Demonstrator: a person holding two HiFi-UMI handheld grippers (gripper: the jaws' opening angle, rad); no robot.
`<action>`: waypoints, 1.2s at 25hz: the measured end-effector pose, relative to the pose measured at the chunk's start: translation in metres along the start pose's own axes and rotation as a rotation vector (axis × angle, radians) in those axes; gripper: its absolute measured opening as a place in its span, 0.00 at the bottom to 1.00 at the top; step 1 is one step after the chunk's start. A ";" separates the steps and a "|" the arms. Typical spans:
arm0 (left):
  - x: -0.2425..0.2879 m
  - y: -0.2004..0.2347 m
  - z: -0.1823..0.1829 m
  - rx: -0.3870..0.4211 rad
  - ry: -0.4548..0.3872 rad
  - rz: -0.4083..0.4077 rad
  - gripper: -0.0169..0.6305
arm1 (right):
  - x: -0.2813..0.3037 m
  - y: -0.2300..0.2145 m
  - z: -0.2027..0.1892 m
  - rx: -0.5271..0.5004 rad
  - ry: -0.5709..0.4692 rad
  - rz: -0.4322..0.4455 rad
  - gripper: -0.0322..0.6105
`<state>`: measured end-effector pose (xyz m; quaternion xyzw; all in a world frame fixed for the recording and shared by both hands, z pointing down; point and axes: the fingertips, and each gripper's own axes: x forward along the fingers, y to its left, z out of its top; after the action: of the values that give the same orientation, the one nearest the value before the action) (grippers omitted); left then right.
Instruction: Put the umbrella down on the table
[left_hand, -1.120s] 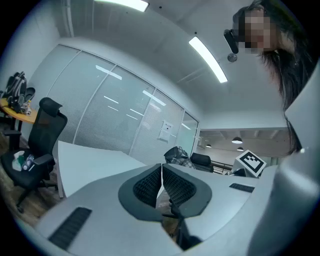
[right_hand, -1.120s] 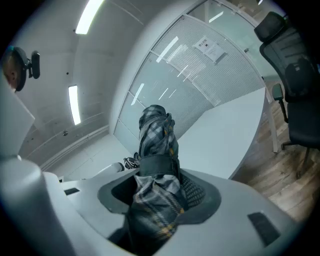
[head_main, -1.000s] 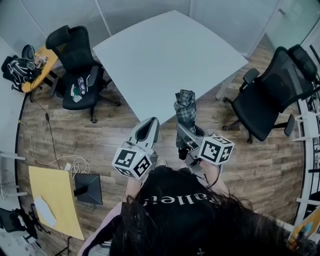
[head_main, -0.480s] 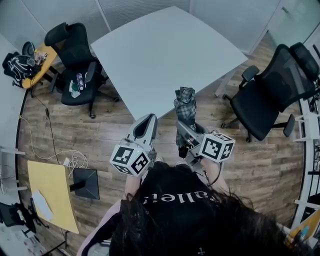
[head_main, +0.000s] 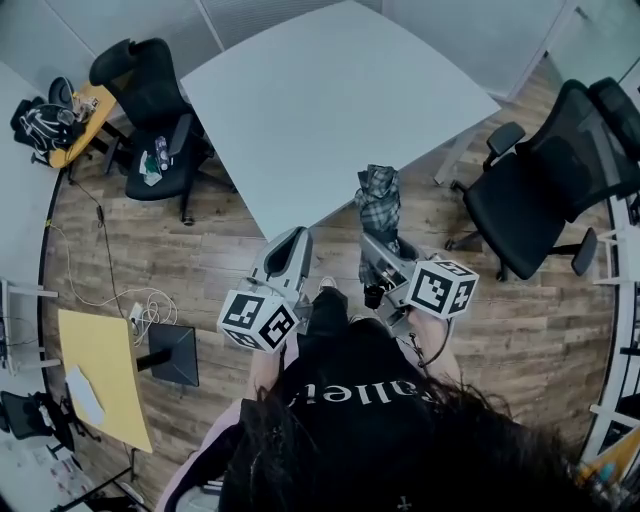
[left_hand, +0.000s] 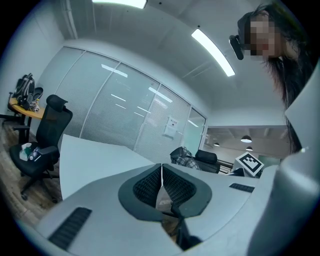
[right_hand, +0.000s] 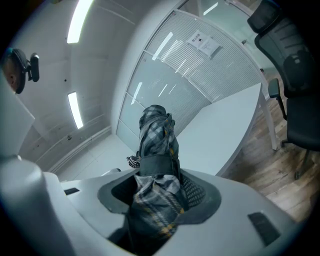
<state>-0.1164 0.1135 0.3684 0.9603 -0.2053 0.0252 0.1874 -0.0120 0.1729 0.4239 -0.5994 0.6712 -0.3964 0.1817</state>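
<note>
Carried nearer desk, folded plaid umbrella gripped in right hand-held gripper, projecting forward past its jaws, left hand-held gripper closed, empty.

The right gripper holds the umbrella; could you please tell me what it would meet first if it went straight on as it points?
Probably the white table: the right gripper, shut on the umbrella, aims at its near edge, with nothing between. Depth is unclear; it may pass above.
</note>
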 end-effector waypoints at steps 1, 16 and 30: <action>0.002 0.002 0.001 0.002 0.002 0.005 0.07 | 0.001 -0.003 0.001 0.006 0.000 0.000 0.39; 0.135 0.082 0.019 0.008 0.041 0.003 0.07 | 0.079 -0.071 0.074 0.009 0.042 -0.069 0.39; 0.234 0.149 0.043 -0.030 0.058 -0.002 0.07 | 0.178 -0.122 0.145 0.034 0.090 -0.088 0.39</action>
<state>0.0361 -0.1182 0.4096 0.9565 -0.1990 0.0499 0.2075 0.1349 -0.0372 0.4664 -0.6069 0.6449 -0.4417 0.1438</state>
